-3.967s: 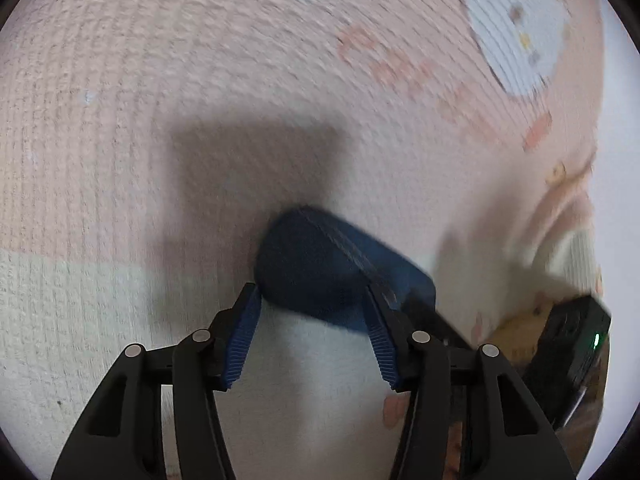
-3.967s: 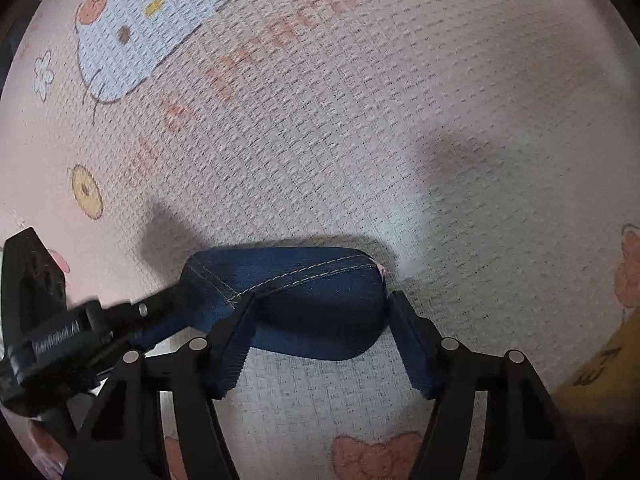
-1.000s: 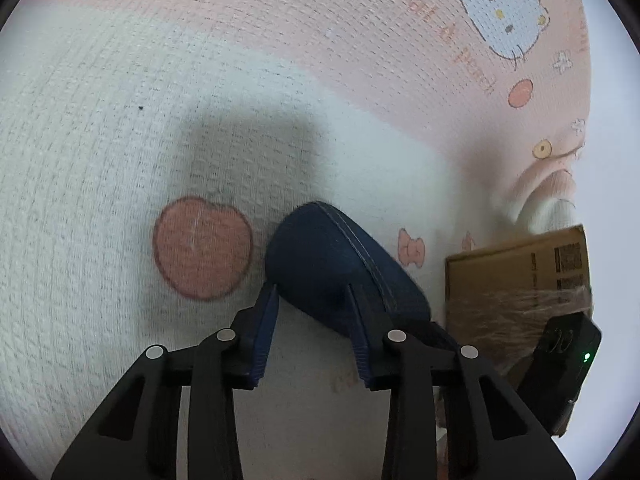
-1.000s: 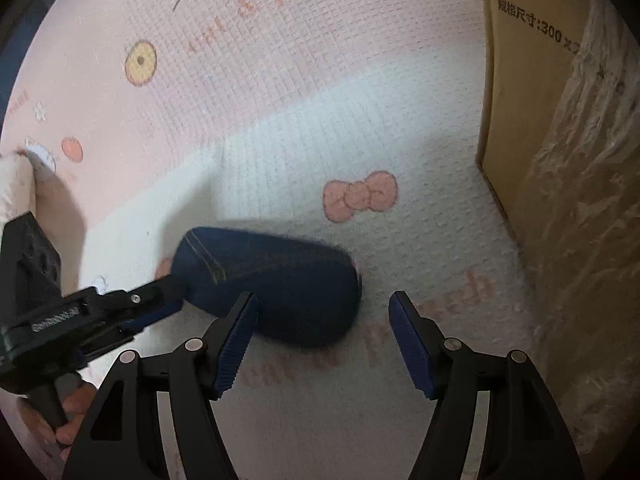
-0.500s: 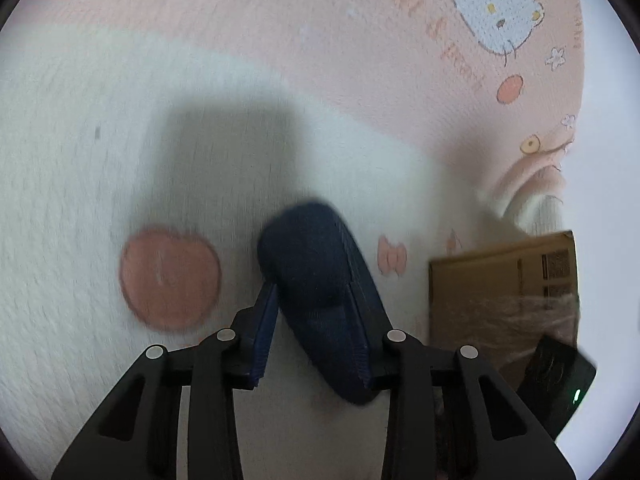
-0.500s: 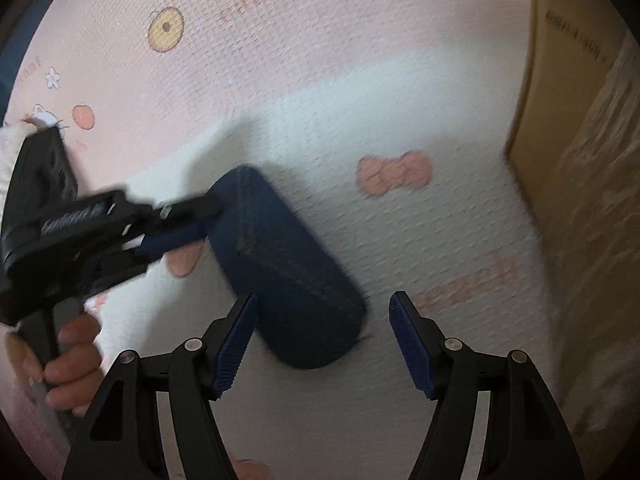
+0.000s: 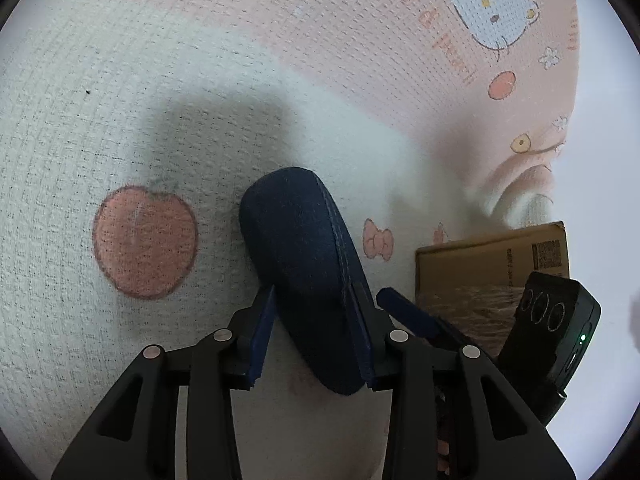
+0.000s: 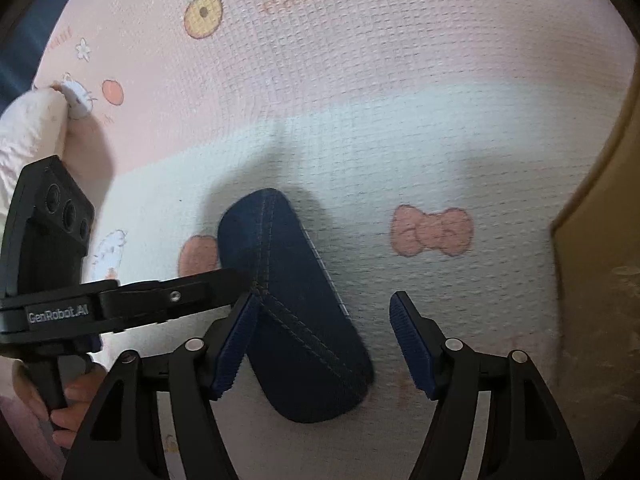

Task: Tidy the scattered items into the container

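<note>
Covering the whole field, printed blanket (image 7: 200, 80) | cardboard box (image 7: 492, 256) right of denim pouch, blanket clear between | denim pouch (image 7: 304, 264) between left gripper (image 7: 312, 328) pads, jaws opening, both pads on its sides | right gripper (image 8: 324, 344) spread wide, only left pad touching pouch | hand (image 8: 68, 404) low beside pouch.

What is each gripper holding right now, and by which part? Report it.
The left gripper, jaws opening, clamps the denim pouch across its sides near one end. The right gripper is open and holds nothing, though the pouch lies between its fingers.
</note>
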{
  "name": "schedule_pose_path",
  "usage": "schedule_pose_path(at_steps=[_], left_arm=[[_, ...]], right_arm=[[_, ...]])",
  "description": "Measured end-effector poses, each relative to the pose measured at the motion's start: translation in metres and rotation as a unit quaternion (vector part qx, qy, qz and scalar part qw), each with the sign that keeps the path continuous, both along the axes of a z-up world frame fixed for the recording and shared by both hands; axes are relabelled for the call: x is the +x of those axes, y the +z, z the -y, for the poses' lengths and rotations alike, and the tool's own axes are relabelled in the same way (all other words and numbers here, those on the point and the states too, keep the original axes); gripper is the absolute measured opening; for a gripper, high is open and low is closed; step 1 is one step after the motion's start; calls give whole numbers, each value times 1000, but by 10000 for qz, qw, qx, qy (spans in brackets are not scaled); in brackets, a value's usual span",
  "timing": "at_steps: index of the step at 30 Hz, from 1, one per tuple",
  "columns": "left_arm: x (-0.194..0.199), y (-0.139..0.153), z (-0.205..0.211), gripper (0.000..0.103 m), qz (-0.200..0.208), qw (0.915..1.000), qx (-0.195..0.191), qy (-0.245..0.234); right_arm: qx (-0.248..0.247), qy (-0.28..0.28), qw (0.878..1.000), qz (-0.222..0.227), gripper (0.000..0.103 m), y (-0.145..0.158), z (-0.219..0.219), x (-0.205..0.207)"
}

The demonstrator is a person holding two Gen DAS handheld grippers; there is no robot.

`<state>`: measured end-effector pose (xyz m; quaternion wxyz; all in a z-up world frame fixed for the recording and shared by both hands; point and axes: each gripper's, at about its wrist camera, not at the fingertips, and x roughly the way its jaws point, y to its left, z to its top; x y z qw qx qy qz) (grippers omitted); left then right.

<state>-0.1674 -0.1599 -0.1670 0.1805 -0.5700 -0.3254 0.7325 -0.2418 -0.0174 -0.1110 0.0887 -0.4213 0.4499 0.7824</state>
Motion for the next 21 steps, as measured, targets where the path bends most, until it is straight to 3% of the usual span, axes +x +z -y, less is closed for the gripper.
schedule_pose_path(at_steps=[5, 7, 12, 21], left_arm=[[-1, -7, 8, 39, 134, 9998, 142, 37], [-1, -5, 6, 39, 84, 9999, 56, -60], [-3, -2, 4, 39, -48, 9998, 57, -185], [-10, -10, 11, 39, 86, 9993, 336, -141]], right_arm=[[-300, 200, 9993, -45, 67, -9, 3, -8], [-172, 395, 9991, 32, 67, -5, 10, -15], [758, 768, 9937, 316, 67, 12, 29, -28], [723, 1010, 9901, 648, 67, -3, 37, -41]])
